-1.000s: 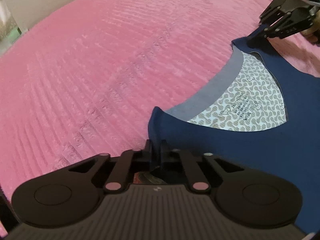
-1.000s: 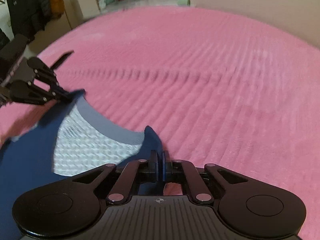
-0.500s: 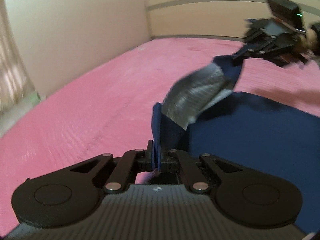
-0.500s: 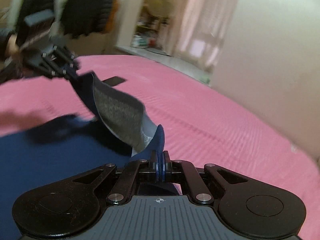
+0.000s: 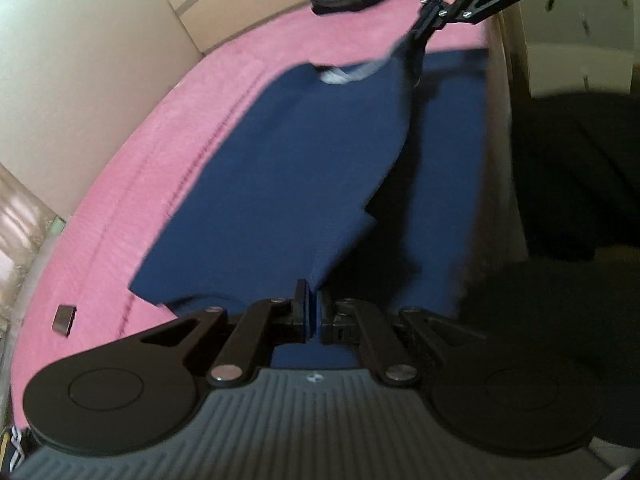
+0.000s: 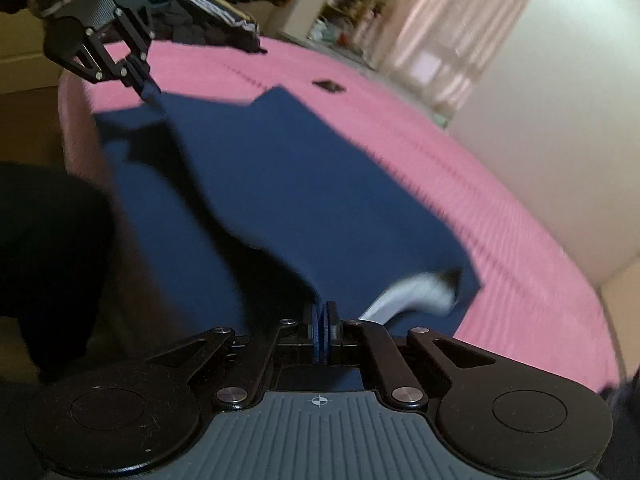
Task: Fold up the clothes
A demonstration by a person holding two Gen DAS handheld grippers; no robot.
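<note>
A navy blue shirt (image 5: 288,184) with a grey collar (image 5: 348,74) is doubled over itself on the pink bed cover (image 5: 132,184). My left gripper (image 5: 310,314) is shut on one corner of the shirt's top edge, near the bed's near side. My right gripper (image 6: 322,338) is shut on the other corner, with the grey collar (image 6: 412,294) just right of it. In the left wrist view the right gripper (image 5: 424,26) shows at the top, pinching the cloth. In the right wrist view the left gripper (image 6: 146,84) shows at the upper left, also on the shirt (image 6: 304,184).
A small dark flat object (image 5: 64,319) lies on the pink cover beyond the shirt, also seen as a dark object (image 6: 328,85). A pile of dark clothes (image 6: 216,36) sits at one end of the bed. A cream wall (image 5: 80,60) borders the bed. The person's dark clothing (image 5: 568,184) is close.
Both grippers have lifted the collar end off the pink cover and carried it back over the shirt's body toward the near edge. The shirt now lies doubled, its patterned inner lining hidden.
</note>
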